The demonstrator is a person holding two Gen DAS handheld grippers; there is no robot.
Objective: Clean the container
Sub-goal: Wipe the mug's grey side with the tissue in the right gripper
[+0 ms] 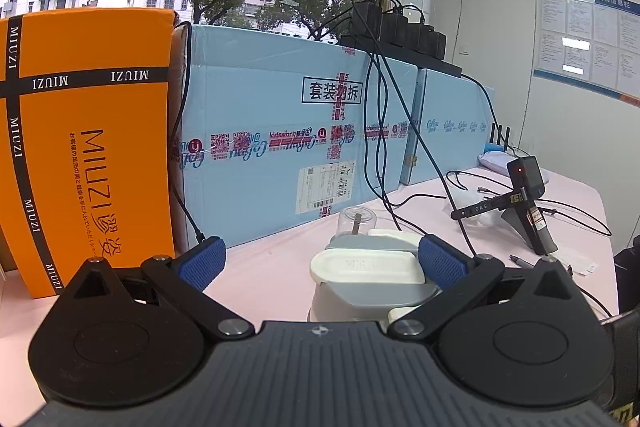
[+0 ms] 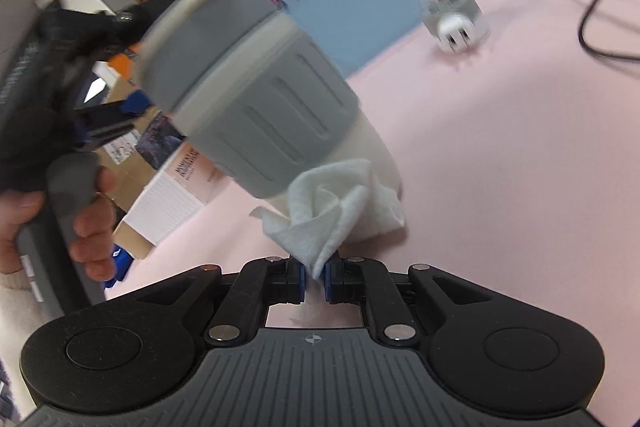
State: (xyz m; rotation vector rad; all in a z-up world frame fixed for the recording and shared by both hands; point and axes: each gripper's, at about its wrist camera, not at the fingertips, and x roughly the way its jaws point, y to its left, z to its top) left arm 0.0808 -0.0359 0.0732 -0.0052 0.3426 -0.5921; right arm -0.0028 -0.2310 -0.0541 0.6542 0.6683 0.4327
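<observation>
Your right hand-held gripper (image 2: 315,277) is pinched nearly closed on a white cloth (image 2: 338,209), with its blue pads (image 2: 298,275) clamping the lower corner and only a sliver of gap left between them. The bunched cloth rises straight ahead of the fingertips and presses against the pale lower body of the container (image 2: 256,87), which sits tilted just ahead and to the left of this gripper, its grey ribbed part toward the upper left. Your left hand-held gripper (image 1: 320,261) is spread wide, and the container (image 1: 370,281) sits between its blue pads (image 1: 440,261); the right pad lies against the container's side, while the left pad stands well apart from it, so it is not clamped. From the right wrist view, your hand (image 2: 60,223) wraps the left gripper's handle off to the left. Beyond the right gripper, up and to the right, a small clear cup (image 2: 454,7) with a white piece inside rests on the pink surface (image 2: 500,167), blurred. Ahead of the left gripper stand an orange box (image 1: 88,147) to the left and a blue box (image 1: 280,115) straight on.
</observation>
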